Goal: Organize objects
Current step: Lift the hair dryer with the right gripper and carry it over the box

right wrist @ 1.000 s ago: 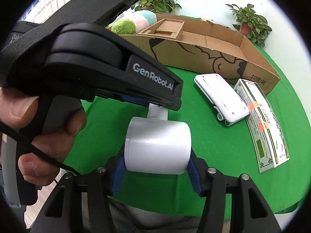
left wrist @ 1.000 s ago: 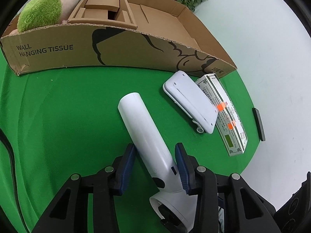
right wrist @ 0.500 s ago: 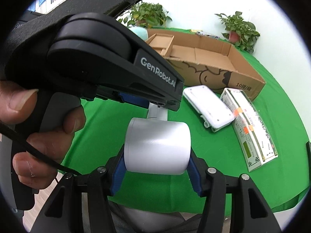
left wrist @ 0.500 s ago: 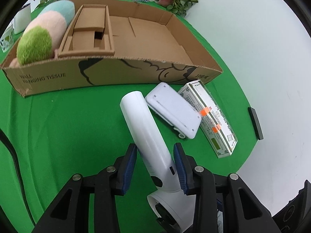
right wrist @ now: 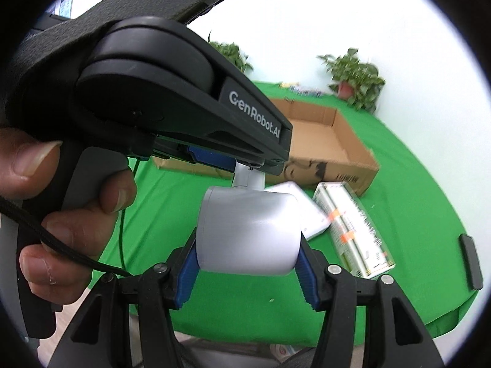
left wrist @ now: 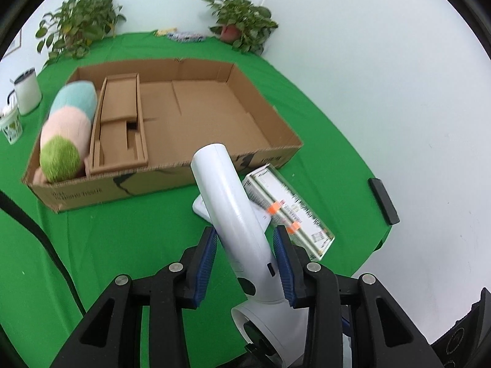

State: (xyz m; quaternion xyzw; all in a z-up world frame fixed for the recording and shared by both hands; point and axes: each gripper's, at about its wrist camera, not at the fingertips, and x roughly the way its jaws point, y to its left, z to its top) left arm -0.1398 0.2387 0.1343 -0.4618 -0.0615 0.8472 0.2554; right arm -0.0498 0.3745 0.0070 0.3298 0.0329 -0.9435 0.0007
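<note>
Green cloth covers the counter [left wrist: 122,239], with two potted plants [left wrist: 242,27] at its far edge against a white wall. One open cardboard box [left wrist: 196,116] holds one plush toy [left wrist: 66,135] and one cardboard insert [left wrist: 119,125]. Beside the box lie one flat white device [right wrist: 310,214] and one clear-cased packet [left wrist: 288,211]. One white hair dryer [left wrist: 233,214] hangs above them: the left gripper [left wrist: 244,256] has its jaws clenched on the handle, the right gripper [right wrist: 247,266] grasps the barrel.
</note>
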